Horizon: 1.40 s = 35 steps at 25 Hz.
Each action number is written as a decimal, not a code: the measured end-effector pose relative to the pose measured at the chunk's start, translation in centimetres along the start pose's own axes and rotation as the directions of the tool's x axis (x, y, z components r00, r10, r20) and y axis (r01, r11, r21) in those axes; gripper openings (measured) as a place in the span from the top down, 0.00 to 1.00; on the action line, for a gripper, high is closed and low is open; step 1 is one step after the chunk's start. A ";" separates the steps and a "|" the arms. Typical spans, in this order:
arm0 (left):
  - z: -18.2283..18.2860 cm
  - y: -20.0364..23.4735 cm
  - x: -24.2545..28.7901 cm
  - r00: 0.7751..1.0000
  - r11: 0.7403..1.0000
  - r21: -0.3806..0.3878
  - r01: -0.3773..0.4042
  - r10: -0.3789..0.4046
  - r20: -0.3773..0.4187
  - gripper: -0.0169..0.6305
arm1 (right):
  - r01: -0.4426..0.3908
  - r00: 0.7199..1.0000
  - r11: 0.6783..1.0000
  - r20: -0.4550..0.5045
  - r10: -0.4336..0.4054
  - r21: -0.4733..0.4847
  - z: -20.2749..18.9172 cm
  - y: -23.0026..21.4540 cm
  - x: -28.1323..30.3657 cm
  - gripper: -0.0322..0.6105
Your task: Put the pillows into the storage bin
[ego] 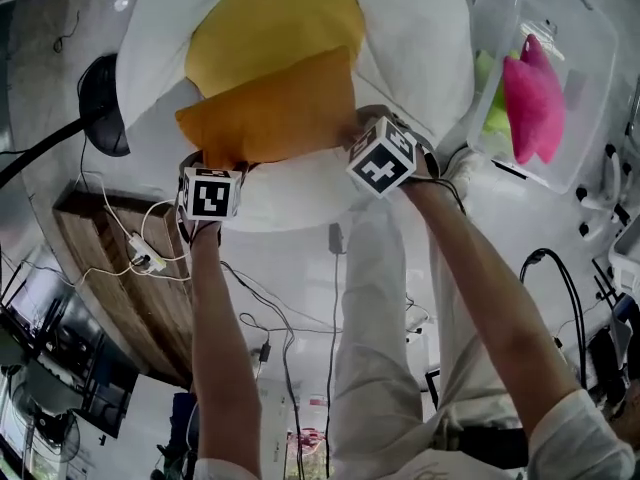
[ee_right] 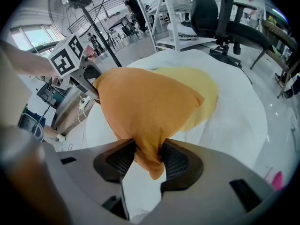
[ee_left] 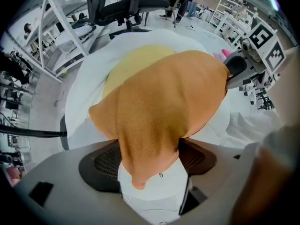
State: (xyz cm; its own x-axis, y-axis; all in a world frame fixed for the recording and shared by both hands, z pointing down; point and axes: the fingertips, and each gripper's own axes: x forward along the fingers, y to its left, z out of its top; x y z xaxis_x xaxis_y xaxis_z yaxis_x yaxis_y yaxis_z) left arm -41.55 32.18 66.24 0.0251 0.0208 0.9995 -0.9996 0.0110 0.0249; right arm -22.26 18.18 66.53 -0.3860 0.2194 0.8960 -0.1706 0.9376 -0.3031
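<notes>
Holding now: orange pillow [ego: 275, 108], pinched at its two near corners, one corner per hand-held gripper.
Left hand-held gripper [ee_left: 150, 158]: jaws fairly wide, closed on a thick fold of the pillow's corner. The fabric tip hangs out behind the pads.
Right hand-held gripper [ee_right: 149, 156]: jaws narrower, clamped on the other corner, with a small tip poking through.
Orange pillow's place: over the white surface [ego: 420, 48], its far edge overlapping the yellow pillow [ego: 275, 23]. Whether it is fully clear of the surface I cannot tell.
Yellow pillow: lies on the surface, no gripper on it.
Bin [ego: 590, 38]: clear, lid off, to the right of the surface and well apart from both grippers.
Bin contents: a pink pillow [ego: 535, 98] with a green pillow [ego: 497, 108] just beside it.
Done: two pillows look stowed, roughly half the job.
Left: by my reading, the orange pillow must cross to the bin and be released there. The yellow pillow follows.
</notes>
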 end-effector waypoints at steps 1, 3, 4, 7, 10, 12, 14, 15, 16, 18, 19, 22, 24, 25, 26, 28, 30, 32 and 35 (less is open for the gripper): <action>0.5 -0.4 -0.1 1.000 1.000 0.009 -0.004 0.004 0.005 0.37 | 0.003 1.000 1.000 0.005 -0.003 0.005 -0.4 -0.5 -0.5 0.65; 1.9 -1.2 -0.5 1.000 1.000 0.025 -0.015 0.015 0.023 0.37 | 0.010 1.000 1.000 0.017 -0.010 0.015 -0.9 -1.6 -1.4 0.64; 2.7 -1.6 -0.7 0.999 0.999 0.033 -0.019 0.018 0.031 0.37 | 0.015 1.000 1.000 0.026 -0.015 0.021 -1.0 -2.2 -2.0 0.64; 4.9 -2.5 -1.6 0.998 0.998 0.050 -0.026 0.024 0.054 0.37 | 0.031 0.998 0.999 0.049 -0.033 0.041 -1.1 -3.9 -3.8 0.64; 7.0 -3.4 -2.7 0.997 0.997 0.068 -0.036 0.031 0.069 0.37 | 0.047 0.996 0.997 0.068 -0.051 0.061 -1.3 -5.4 -5.5 0.64; 8.4 -4.1 -3.3 0.996 0.995 0.087 -0.039 0.032 0.078 0.37 | 0.058 0.995 0.996 0.079 -0.064 0.074 -1.6 -6.4 -6.7 0.64; 9.7 -4.8 -4.0 0.996 0.994 0.103 -0.043 0.034 0.084 0.37 | 0.062 0.993 0.994 0.092 -0.071 0.089 -1.9 -7.3 -7.8 0.64; 10.3 -5.2 -4.3 0.995 0.993 0.112 -0.045 0.035 0.088 0.38 | 0.063 0.993 0.993 0.097 -0.072 0.098 -2.2 -7.7 -8.3 0.64; 11.0 -5.6 -4.6 0.995 0.991 0.123 -0.049 0.038 0.094 0.38 | 0.063 0.992 0.992 0.103 -0.074 0.108 -2.4 -8.1 -8.8 0.64; 12.3 -6.4 -5.2 0.993 0.987 0.147 -0.058 0.043 0.105 0.38 | 0.067 0.990 0.990 0.113 -0.082 0.127 -3.0 -8.8 -9.8 0.64; 13.0 -6.8 -5.5 0.993 0.985 0.159 -0.062 0.045 0.111 0.38 | 0.071 0.989 0.988 0.118 -0.087 0.136 -3.2 -9.2 -10.2 0.64; 14.8 -7.8 -6.3 0.991 0.979 0.193 -0.072 0.048 0.124 0.38 | 0.081 0.986 0.983 0.133 -0.103 0.167 -4.0 -10.4 -11.7 0.64; 16.0 -8.6 -6.8 0.990 0.975 0.208 -0.075 0.048 0.132 0.38 | 0.083 0.983 0.980 0.144 -0.110 0.183 -4.4 -11.3 -12.7 0.64; 16.6 -9.0 -7.1 0.989 0.974 0.214 -0.076 0.047 0.138 0.38 | 0.085 0.982 0.978 0.150 -0.115 0.190 -4.6 -11.7 -13.2 0.64; 17.3 -9.5 -7.3 0.989 0.973 0.219 -0.077 0.046 0.144 0.38 | 0.089 0.980 0.976 0.156 -0.121 0.197 -4.8 -12.2 -13.7 0.64; 18.5 -10.3 -7.7 0.986 0.970 0.228 -0.080 0.044 0.158 0.38 | 0.098 0.976 0.972 0.169 -0.136 0.211 -5.1 -13.2 -14.7 0.64; 19.8 -11.1 -8.2 0.984 0.967 0.241 -0.084 0.042 0.174 0.39 | 0.107 0.971 0.969 0.184 -0.150 0.225 -5.4 -14.2 -15.7 0.64; 21.0 -11.9 -8.6 0.983 0.963 0.254 -0.087 0.041 0.181 0.39 | 0.128 0.967 0.966 0.191 -0.172 0.223 -5.8 -15.1 -16.8 0.64; 22.8 -13.4 -9.3 0.981 0.959 0.267 -0.091 0.041 0.189 0.39 | 0.179 0.957 0.960 0.188 -0.221 0.217 -6.6 -16.6 -18.4 0.64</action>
State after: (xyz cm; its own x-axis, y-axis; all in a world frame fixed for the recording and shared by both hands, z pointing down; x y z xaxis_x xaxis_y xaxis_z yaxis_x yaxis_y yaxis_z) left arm -28.58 9.02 57.09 -0.0182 -0.1681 0.9856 -0.9640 -0.2585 -0.0619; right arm -6.35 0.32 57.21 -0.5024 -0.0481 0.8633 -0.4296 0.8804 -0.2010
